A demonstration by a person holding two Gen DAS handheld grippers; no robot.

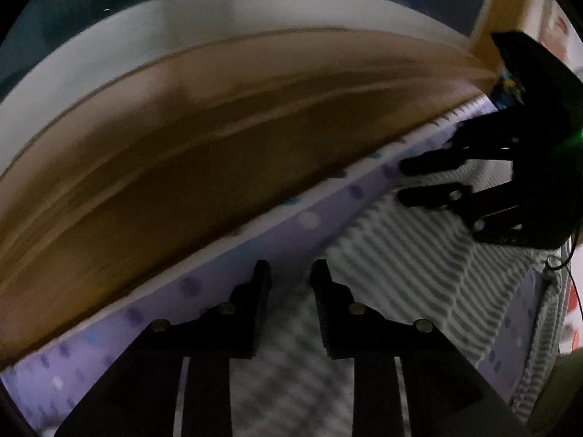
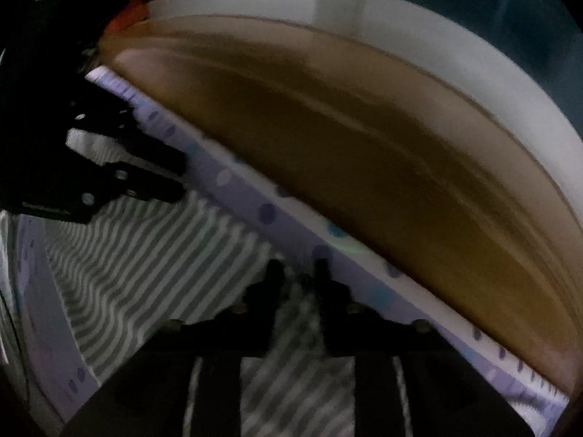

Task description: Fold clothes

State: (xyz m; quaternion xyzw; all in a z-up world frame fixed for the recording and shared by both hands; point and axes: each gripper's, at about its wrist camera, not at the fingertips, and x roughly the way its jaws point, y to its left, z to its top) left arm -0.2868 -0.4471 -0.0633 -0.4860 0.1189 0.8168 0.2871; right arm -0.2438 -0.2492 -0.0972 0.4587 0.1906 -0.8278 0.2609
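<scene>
We see a grey-and-white striped garment (image 1: 400, 255) of soft, slightly rippled knit lying on a lilac sheet (image 1: 255, 247) printed with darker purple, blue and white dots. The sheet runs as a band along a smooth brown wooden board (image 1: 218, 127), curved by the fisheye lens, with a pale white frame (image 1: 91, 36) behind it.

The left gripper (image 1: 289, 273) is matte black plastic with 2 angular fingers and round brass-coloured screw heads. Its jaws stand a little apart above the striped cloth; the pads do not press on anything we can make out. The right gripper (image 2: 298, 273) is built the same way, its jaws also slightly parted, and striped fabric shows in the gap between and below its fingers; whether it is pinched there we cannot tell, since the tips are dark and smeared.

Each camera also catches the other gripper from the side, reaching down onto the far edge of the garment where it meets the sheet.

Both views are dim and motion-blurred. The gripper bodies cover the lower part of the garment, and its full outline is cut off. We can read no writing or label; a small colourful patch (image 1: 510, 89) near the right gripper's body is too blurred to identify.
</scene>
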